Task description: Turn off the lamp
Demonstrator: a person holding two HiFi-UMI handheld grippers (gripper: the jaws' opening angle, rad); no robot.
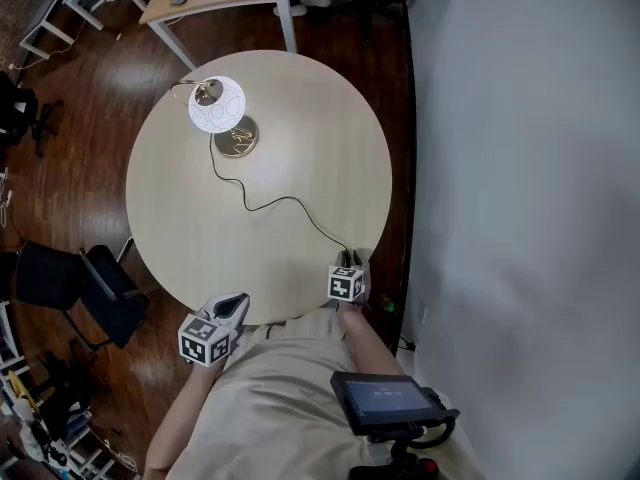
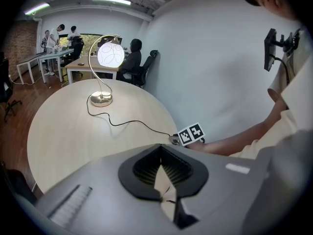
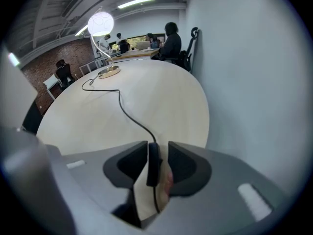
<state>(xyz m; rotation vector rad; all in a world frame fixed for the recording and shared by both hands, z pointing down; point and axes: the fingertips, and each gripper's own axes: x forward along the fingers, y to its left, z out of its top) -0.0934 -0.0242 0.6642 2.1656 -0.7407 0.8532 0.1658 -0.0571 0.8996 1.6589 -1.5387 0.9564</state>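
Lamp [image 1: 222, 118] is standing on the far left part of the round, pale worktop [image 1: 310, 138], and we are noting its white globe glowing. Its gold base is sitting flat on the surface, well apart from both grippers.

We are holding the left gripper [image 2: 160, 150] at the near edge of the worktop, pointing down across it. Its fingers are resting closed, tip to tip, with nothing between them.

We are holding the right gripper [image 3: 157, 148] at the near right edge, beside the grey wall [image 1: 520, 168]. Its fingers are standing apart around the inline switch [image 3: 152, 163], and a gap is showing on the switch's right side, so they are not clamping it.

We are tracing the black cord [image 1: 270, 204] from the lamp base; it is curving across the bare worktop toward us and ending at that switch. The switch is lying dark and narrow between the fingers, lengthwise along them.
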